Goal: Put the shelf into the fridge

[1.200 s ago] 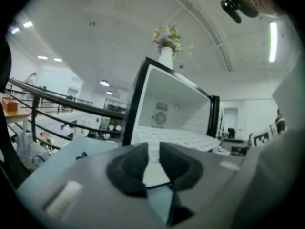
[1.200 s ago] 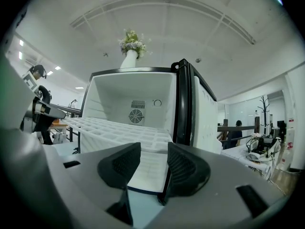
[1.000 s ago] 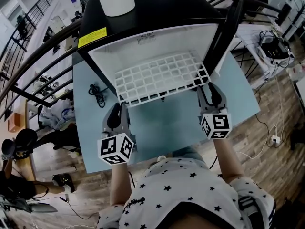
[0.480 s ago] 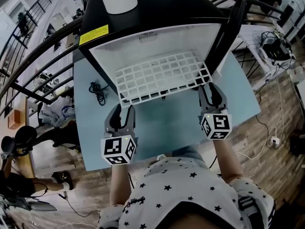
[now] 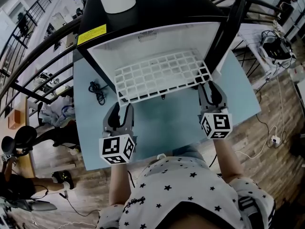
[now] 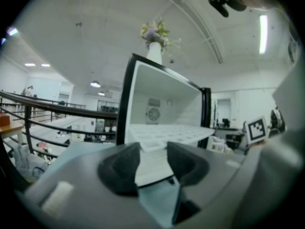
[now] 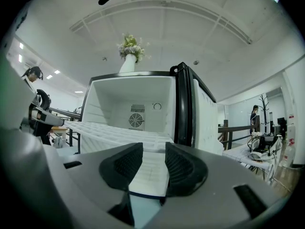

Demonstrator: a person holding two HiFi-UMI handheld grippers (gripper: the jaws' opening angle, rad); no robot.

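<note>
Shelf (image 5: 162,75) halfway into the fridge (image 5: 157,13), its front edge over the table (image 5: 176,123).
Left gripper (image 5: 121,109) has just opened, released, front-left corner at its tips; right gripper (image 5: 210,87), just closing, clamps the front-right corner.

The shelf (image 5: 162,75) is white plastic, the fridge (image 5: 157,8) glossy black outside.

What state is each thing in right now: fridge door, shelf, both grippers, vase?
Fridge door: open, swung right.
Shelf: partway in the fridge, front edge sticking out.
Left gripper: jaws open, just been opening; shelf corner between them, not pressed.
Right gripper: jaws just been closing, shut on the shelf's front edge.
Vase: upright on the fridge, holding flowers.
Cable: coiled on the table.
</note>
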